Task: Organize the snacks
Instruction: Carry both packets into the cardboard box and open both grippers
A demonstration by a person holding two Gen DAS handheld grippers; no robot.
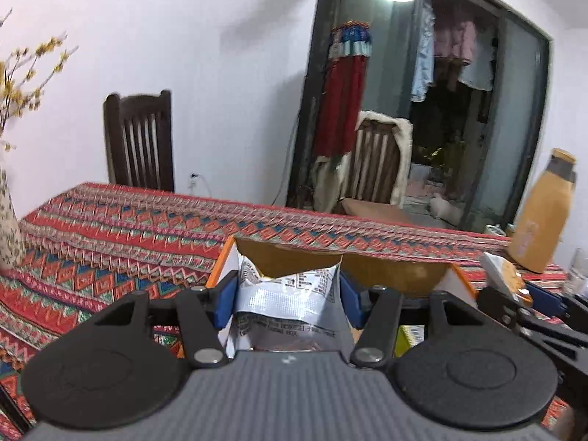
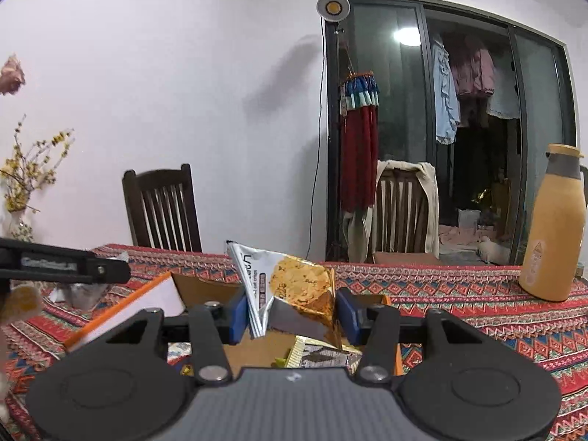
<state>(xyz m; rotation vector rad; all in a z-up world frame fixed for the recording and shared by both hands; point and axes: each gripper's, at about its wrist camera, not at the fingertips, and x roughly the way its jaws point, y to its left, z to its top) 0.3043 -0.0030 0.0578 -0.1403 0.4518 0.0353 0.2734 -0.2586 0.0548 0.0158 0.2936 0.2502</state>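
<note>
L gripper is clamped on a silver snack packet – blue pads press its two sides, printed back toward the camera, long axis roughly upright, crimped top edge pointing up and away. It hangs over the near-left part of an open cardboard box with orange-edged flaps, sitting on the red patterned tablecloth.

R gripper grips a second packet, silver w/ a gold chip photo – pads on both sides, packet tilted, its long axis leaning up to the left so a pointed corner sticks out upper left. It is also above the box, which already holds other wrappers on its floor.

Views differ: the left wrist view shows only the packet's text side plus, at far right, the R gripper's tip and its packet edge-on. The right wrist view shows the chip picture, the box contents, and the L gripper's arm coming in at the left. Both show an orange flask standing at the right of the table, two dark wooden chairs beyond the far edge, and a vase of yellow flowers far left.
</note>
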